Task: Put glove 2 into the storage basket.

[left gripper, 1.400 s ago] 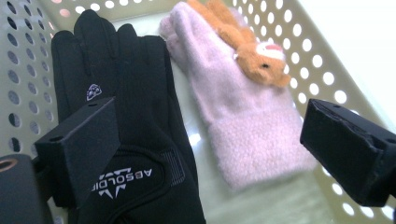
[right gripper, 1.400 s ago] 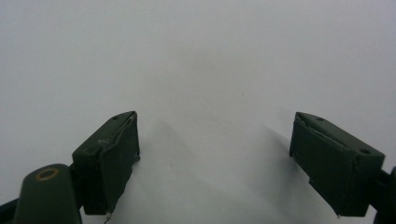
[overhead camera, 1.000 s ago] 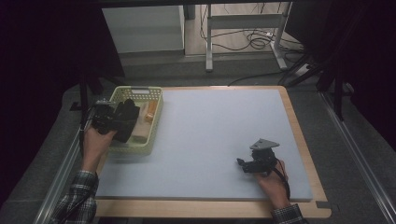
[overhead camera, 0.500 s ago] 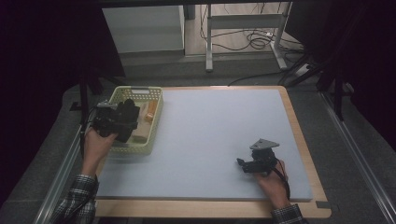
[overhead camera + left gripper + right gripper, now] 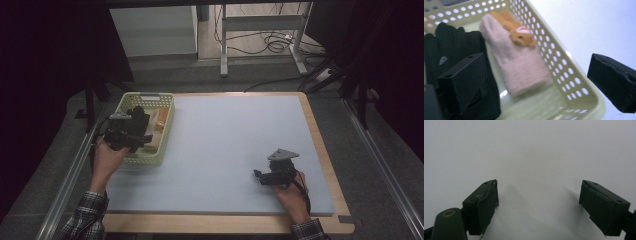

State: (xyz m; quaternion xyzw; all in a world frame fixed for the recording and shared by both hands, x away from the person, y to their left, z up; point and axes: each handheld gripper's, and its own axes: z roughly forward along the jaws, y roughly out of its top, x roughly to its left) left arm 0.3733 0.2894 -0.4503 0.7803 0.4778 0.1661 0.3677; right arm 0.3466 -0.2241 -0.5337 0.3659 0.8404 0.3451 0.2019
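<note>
A pale yellow-green basket (image 5: pixel 148 162) stands at the left of the blue-grey mat (image 5: pixel 225 135). In it lie a pink knitted mitten (image 5: pixel 521 67) with an orange bear (image 5: pixel 517 33) on it, and a black glove (image 5: pixel 447 47). My left gripper (image 5: pixel 131 136) hovers over the basket, open wide (image 5: pixel 536 72). One of its jaws is above the black glove; the other is outside the basket wall (image 5: pixel 554 57), above the mat. My right gripper (image 5: pixel 270 176) rests low on the mat at the near right, open (image 5: pixel 539 195), with nothing between its jaws.
The mat lies on a wooden board (image 5: pixel 327 160) with a raised edge. Metal rails (image 5: pixel 70 170) run along both sides of the table. Beyond the far edge are a table frame and cables (image 5: pixel 270 45) on the floor.
My left gripper has shifted slightly over the basket, and its forearm has swung a little. My right gripper has stayed in place.
</note>
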